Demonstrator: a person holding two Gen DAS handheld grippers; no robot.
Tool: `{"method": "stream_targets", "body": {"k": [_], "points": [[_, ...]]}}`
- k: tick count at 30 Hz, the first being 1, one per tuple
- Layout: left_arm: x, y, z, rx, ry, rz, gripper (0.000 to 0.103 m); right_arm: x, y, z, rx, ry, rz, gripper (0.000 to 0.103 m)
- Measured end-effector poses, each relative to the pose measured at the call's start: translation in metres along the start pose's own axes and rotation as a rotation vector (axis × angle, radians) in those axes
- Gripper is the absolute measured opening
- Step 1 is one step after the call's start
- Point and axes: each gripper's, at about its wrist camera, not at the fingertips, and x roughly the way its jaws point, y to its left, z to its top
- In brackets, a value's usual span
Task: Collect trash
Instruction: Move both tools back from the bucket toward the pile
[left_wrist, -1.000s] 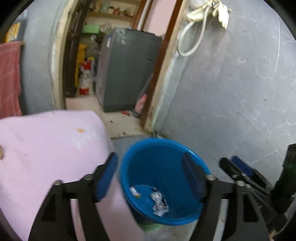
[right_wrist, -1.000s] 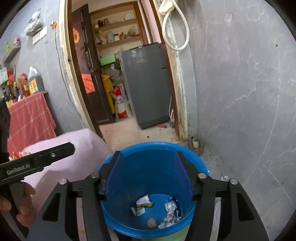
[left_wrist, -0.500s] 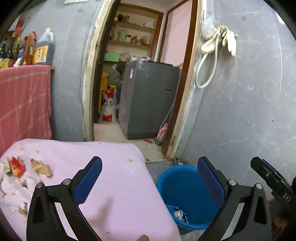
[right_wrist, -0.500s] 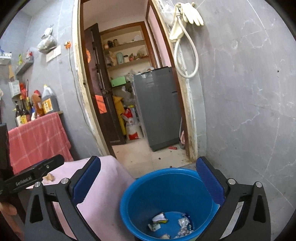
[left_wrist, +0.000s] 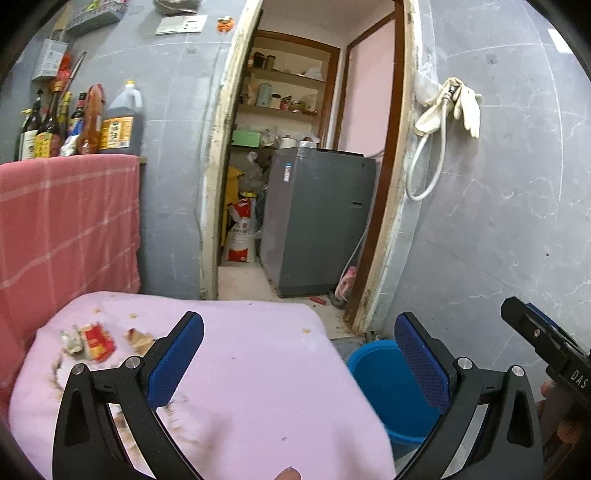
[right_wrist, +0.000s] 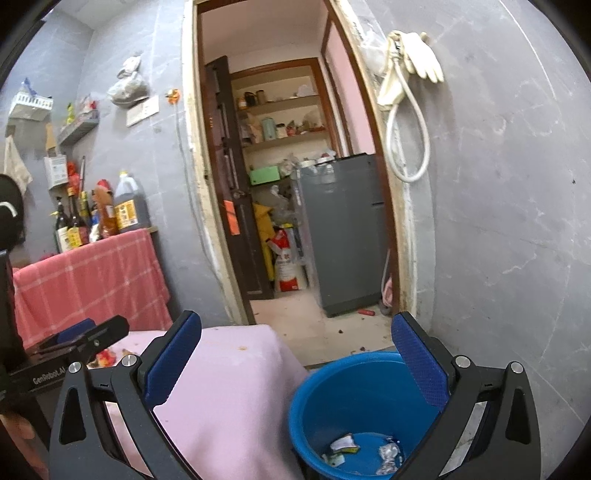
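Left gripper (left_wrist: 298, 354) spread wide, empty, above the pink cloth (left_wrist: 258, 369). Wrappers and scraps (left_wrist: 96, 341) lie ahead to its left on the cloth. Right gripper (right_wrist: 295, 356) also spread, empty. Blue bucket (right_wrist: 332, 387) below its right finger, crumpled trash (right_wrist: 386, 456) inside.

Grey marbled wall (left_wrist: 498, 206) on the right, cream rubber gloves (left_wrist: 467, 105) and looped white hose (left_wrist: 424, 173) hanging beside the worn doorframe. Beyond the doorway, grey metal cabinet (left_wrist: 317, 218), red-and-white sack (left_wrist: 242, 236), cluttered wooden shelves (right_wrist: 280, 122). Left: red checked cloth (left_wrist: 70, 221), dark sauce bottles (left_wrist: 74, 125) above it.
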Motion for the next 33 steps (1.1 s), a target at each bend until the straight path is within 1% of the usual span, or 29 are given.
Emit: {"method": "stream_targets", "body": {"k": [5, 9, 12, 15, 18, 23, 28, 33], "points": [[-0.025, 0.023, -0.005, -0.015, -0.003, 0.056, 0.101, -0.001, 0.028, 0.000, -0.010, -0.006, 0.053, 0.103], [-0.045, 0.051, -0.013, -0.026, -0.013, 0.121, 0.101, 0.003, 0.050, -0.005, -0.017, 0.007, 0.099, 0.103], [-0.055, 0.072, -0.022, -0.036, -0.009, 0.183, 0.101, 0.008, 0.070, -0.012, -0.034, 0.023, 0.135, 0.103], [-0.065, 0.097, -0.034, -0.060, 0.008, 0.211, 0.101, 0.015, 0.090, -0.021, -0.053, 0.038, 0.186, 0.103], [-0.074, 0.115, -0.046, -0.055, 0.009, 0.264, 0.101, 0.021, 0.111, -0.032, -0.079, 0.049, 0.245, 0.103], [-0.081, 0.143, -0.060, -0.046, 0.015, 0.333, 0.101, 0.038, 0.142, -0.050, -0.134, 0.086, 0.276, 0.103], [-0.079, 0.172, -0.068, -0.082, 0.034, 0.369, 0.101, 0.056, 0.161, -0.066, -0.157, 0.124, 0.299, 0.103], [-0.075, 0.193, -0.068, -0.101, 0.039, 0.379, 0.101, 0.065, 0.175, -0.070, -0.189, 0.110, 0.309, 0.103]]}}
